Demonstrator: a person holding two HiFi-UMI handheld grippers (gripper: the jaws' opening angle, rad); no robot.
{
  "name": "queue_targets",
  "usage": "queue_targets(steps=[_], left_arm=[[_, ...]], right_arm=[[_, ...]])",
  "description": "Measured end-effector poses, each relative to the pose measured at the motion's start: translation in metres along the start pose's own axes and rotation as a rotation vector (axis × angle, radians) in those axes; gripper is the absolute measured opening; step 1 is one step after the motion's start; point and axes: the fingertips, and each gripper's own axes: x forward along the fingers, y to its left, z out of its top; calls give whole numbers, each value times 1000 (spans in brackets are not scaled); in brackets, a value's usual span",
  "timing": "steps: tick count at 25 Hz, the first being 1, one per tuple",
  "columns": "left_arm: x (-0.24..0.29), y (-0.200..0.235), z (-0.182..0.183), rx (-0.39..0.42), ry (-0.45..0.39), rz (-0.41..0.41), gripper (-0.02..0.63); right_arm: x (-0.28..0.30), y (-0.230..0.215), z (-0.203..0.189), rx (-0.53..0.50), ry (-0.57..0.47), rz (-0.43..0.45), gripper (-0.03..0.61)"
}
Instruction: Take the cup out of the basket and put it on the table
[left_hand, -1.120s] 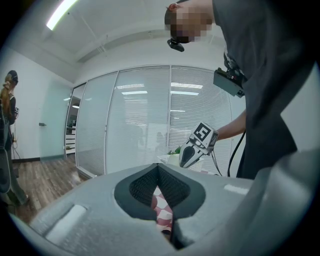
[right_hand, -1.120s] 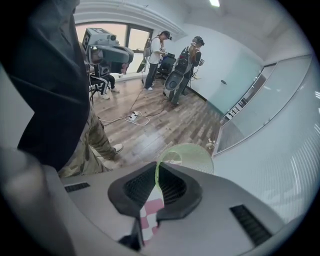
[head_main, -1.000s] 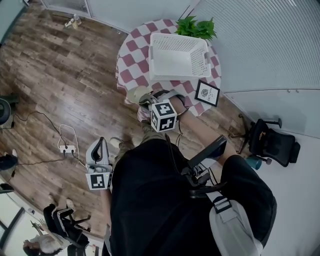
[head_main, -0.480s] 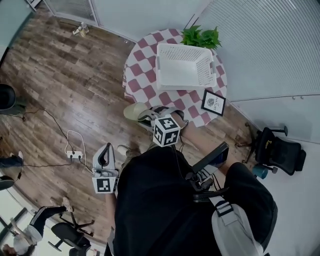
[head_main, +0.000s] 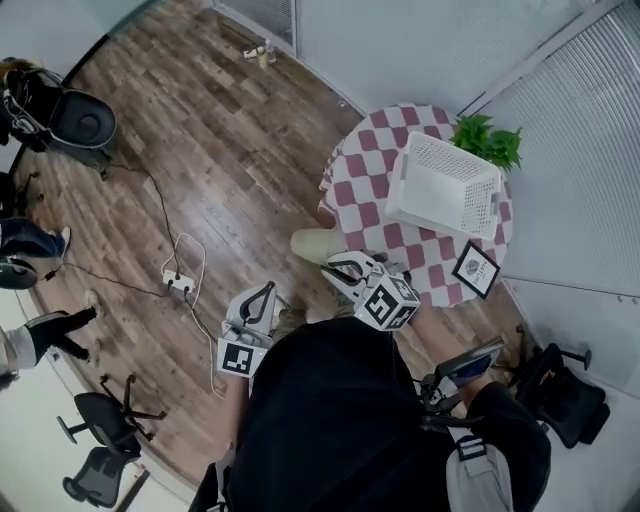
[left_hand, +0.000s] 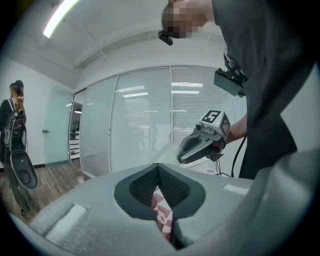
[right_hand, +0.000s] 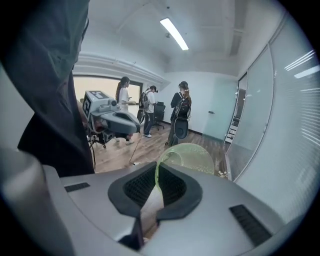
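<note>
Tabletop (head_main: 360, 180): round, under a checked cloth, and carrying the basket. In the head view it now sits further right and further up than a second ago. That is the person's head swinging, not the table moving.

Basket (head_main: 440, 185): white, perforated, and empty in this frame as in both earlier ones. The taking-out half of the task looks done, and only the setting-down remains.

Right hand-held gripper (head_main: 332, 264): clenched on the rim of the cup (right_hand: 190, 157), with the thin green wall pinched between the pads. It is on the person's side of the basket, well apart from it and about at the tabletop's rim. Since the earlier frames it has lifted and turned, and its nose now tips less steeply toward the floor. The grip itself has not changed. Judged from this, the cup is being brought up to tabletop level. It has not yet travelled back toward the basket, over the bare cloth.

Left hand-held gripper (head_main: 266, 290): jaws together with nothing between them, only checked cloth showing through the gap behind the pads. It is further from the basket than the right one, low at the person's side over the wooden floor. It holds the same place as a second ago and appears to have no part in this step.

Cup: translucent pale green, out of the basket and held off the tabletop, with floor showing behind it in the right gripper view. As in the earlier frames it rests on nothing. It needs open cloth on the near side of the basket before the jaws let go.
</note>
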Motion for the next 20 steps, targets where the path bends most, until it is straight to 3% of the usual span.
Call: queue_targets(steps=[5, 10, 14, 20], left_arm=[[-3, 6, 1, -11, -23, 30, -2], [-6, 22, 3, 24, -40, 84, -2], [-7, 27, 3, 6, -44, 105, -2], [-45, 44, 11, 0, -48, 195, -2]], right_arm=[[3, 2, 22, 96, -121, 13, 21], [13, -9, 48, 108, -269, 56, 21], [15, -12, 70, 151, -325, 58, 21], [27, 10, 118, 167, -484, 181, 21]])
